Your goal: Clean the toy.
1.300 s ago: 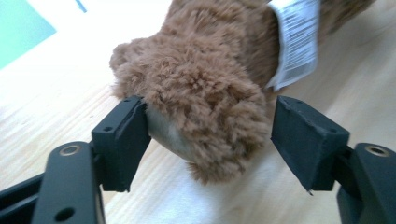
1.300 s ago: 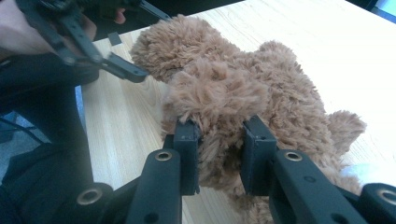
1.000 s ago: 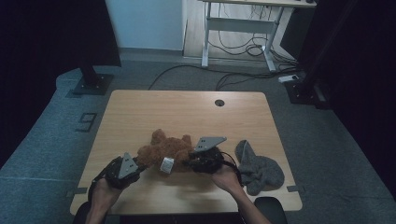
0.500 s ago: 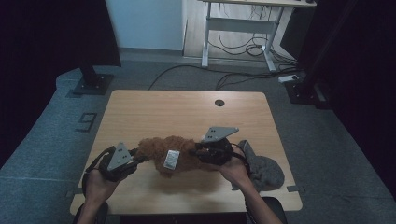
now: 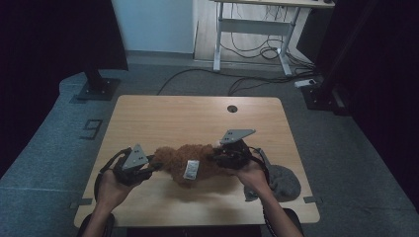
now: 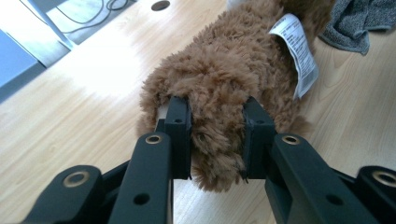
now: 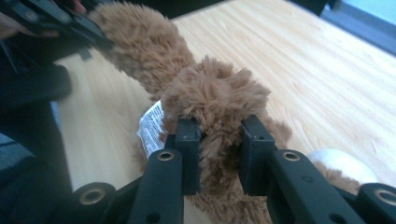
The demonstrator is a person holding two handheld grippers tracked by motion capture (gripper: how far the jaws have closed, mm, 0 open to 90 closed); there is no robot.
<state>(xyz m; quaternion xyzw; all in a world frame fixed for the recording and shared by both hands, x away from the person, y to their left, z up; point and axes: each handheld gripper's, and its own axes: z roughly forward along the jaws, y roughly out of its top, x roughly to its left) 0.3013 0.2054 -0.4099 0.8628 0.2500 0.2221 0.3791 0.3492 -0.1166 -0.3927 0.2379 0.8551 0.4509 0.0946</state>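
Left gripper: jaws narrowed onto a tuft of brown fur at the left end of the plush toy. In the left gripper view both pads sink into the pile, so the grip has real fabric, not only loose fuzz.

Toy sits stretched between the two grippers over the near middle of the wooden table; judging by the high view it hangs just above the top or barely rests on it, hard to tell. White care label dangles at mid-body.

Right gripper: jaws likewise pinched on a limb-like tuft at the right end. Grey cloth lies just beside the right hand.

To do this stretch-and-lift well: keep both grips level, pull apart evenly, avoid twisting, or a tuft may slip out.

Long axis runs left to right across the table, roughly parallel to the near edge. A pale patch, perhaps a foot or muzzle, shows at the right end.
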